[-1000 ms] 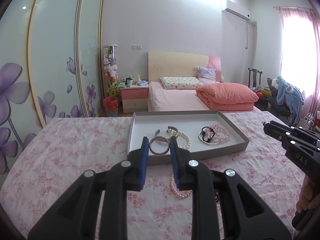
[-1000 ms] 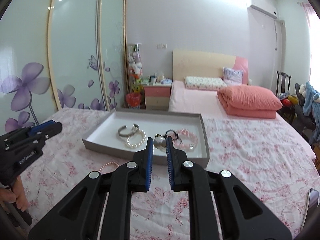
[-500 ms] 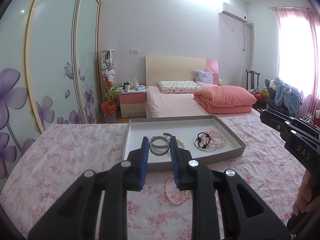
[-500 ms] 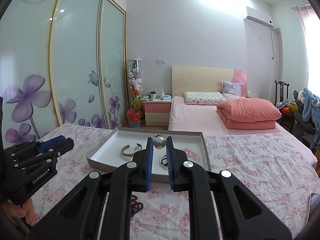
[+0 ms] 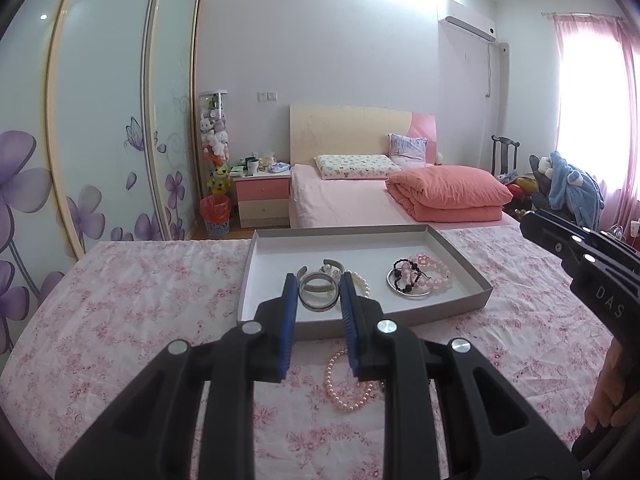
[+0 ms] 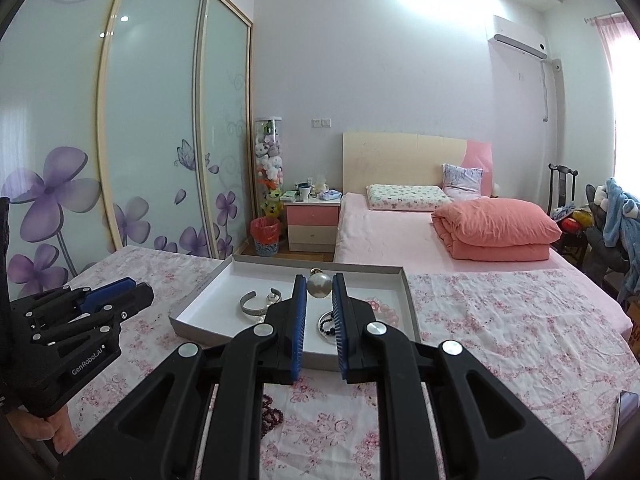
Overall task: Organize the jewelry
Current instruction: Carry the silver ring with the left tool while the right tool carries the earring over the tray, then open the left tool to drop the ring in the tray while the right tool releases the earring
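A grey, white-lined tray (image 5: 247, 280) lies on the floral bedspread. My left gripper (image 5: 319, 292) hangs over its near edge, shut on a wide silver bangle (image 5: 318, 294). Inside the tray lie a silver cuff (image 6: 252, 306), a white pearl bracelet (image 5: 362, 282) and pink and black bead bracelets (image 5: 420, 276) on a thin silver ring. My right gripper (image 6: 319, 292) is shut on a large pearl bead (image 6: 319, 285) with a gold cap, also above the tray. A pink pearl bracelet (image 5: 348, 380) and a dark red bead bracelet (image 6: 272, 416) lie on the bedspread in front of the tray.
Beyond the tray stands a second bed with a folded orange duvet (image 5: 448, 196) and a nightstand (image 5: 264, 200). Sliding wardrobe doors (image 5: 100, 140) run along the left. A chair piled with clothes (image 5: 568, 188) is on the right. A hand (image 5: 608, 400) holds the right gripper.
The right gripper has tipped up a little with the pearl bead, so the tray sits lower in its view and the dark bead bracelet shows. The left gripper has hardly moved.
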